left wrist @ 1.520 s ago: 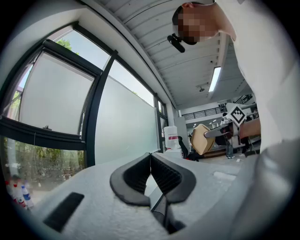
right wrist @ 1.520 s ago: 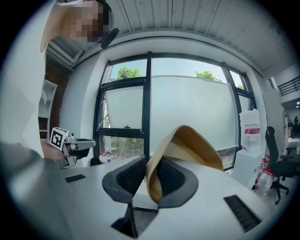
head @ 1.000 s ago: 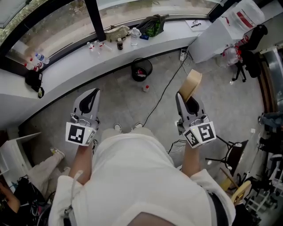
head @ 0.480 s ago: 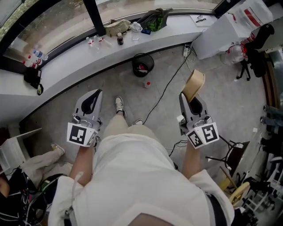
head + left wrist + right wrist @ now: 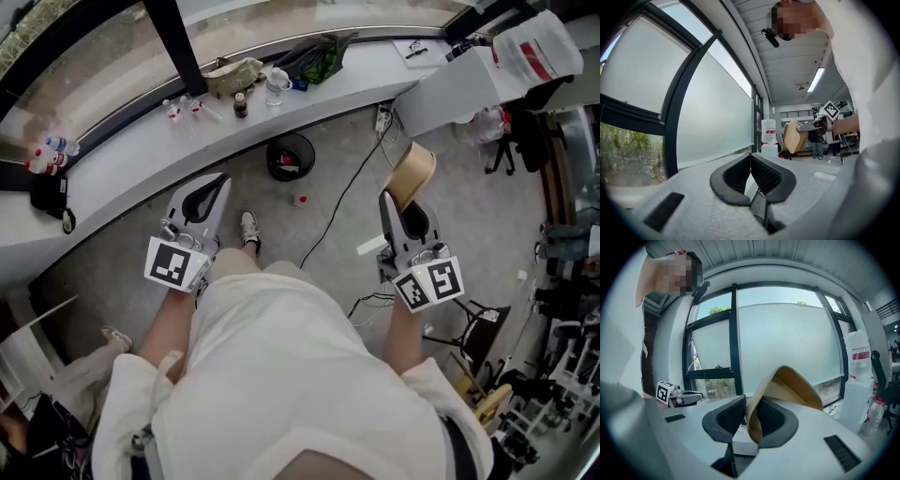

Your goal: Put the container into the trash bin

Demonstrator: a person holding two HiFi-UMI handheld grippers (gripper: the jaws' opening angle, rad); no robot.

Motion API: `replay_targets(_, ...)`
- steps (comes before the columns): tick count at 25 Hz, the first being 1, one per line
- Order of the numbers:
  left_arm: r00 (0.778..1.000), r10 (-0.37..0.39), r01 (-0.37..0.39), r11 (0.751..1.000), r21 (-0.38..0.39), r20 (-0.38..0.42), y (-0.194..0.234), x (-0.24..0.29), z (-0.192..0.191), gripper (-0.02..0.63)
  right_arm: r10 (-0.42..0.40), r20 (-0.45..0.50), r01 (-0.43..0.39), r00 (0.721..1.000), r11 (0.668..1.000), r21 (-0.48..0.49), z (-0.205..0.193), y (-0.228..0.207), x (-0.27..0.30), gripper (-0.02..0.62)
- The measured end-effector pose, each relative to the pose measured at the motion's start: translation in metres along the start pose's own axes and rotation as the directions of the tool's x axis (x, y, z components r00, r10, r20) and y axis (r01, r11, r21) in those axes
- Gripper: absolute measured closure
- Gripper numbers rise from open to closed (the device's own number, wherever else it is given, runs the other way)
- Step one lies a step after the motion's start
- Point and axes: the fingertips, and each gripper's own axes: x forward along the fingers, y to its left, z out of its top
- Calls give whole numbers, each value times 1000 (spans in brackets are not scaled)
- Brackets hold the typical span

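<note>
Right gripper [image 5: 751, 401]: jaws narrow, clamped on the thin wall of the tan container [image 5: 787, 383]. The container sticks up and forward past the jaw tips, its rim bent.

Left gripper [image 5: 750, 156]: jaws closed together, nothing between them.

Head view: both grippers are held out over the floor, left one centre-left, right one centre-right. The container is in the air, upper right of centre, touching only the jaws.

The black trash bin [image 5: 310, 155] stands on the floor at upper centre, beside the curved white desk [image 5: 131, 155], well apart from the container and to its left, with litter inside.

A small white item [image 5: 300, 200] lies on the floor just below the bin. A black cable [image 5: 342, 202] runs across the floor between bin and container.
</note>
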Motion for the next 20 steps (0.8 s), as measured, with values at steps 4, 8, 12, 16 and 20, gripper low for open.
replay_targets(4, 998, -57, 57, 998, -19, -18, 40, 35, 0, 589, -18, -5, 18, 1000, 1000, -2, 15, -8, 48, 515)
replay_targets(8, 997, -76, 76, 997, -33, -14, 70, 59, -1, 589, -28, -28, 28, 999, 1000, 4, 20, -13, 81, 514)
replay_targets(12, 997, -81, 80, 996, -46, -16, 73, 80, -2, 588, -23, -48, 23, 999, 1000, 11, 20, -28, 94, 514)
replay_targets(16, 998, -56, 54, 997, -49, -33, 68, 100, -10, 589, 16, -67, -15, 998, 1000, 4, 13, -51, 107, 515)
replay_targets(20, 998, 9, -13, 998, -62, -70, 66, 117, -24, 589, 73, -89, -72, 993, 997, 11, 2, -76, 124, 515)
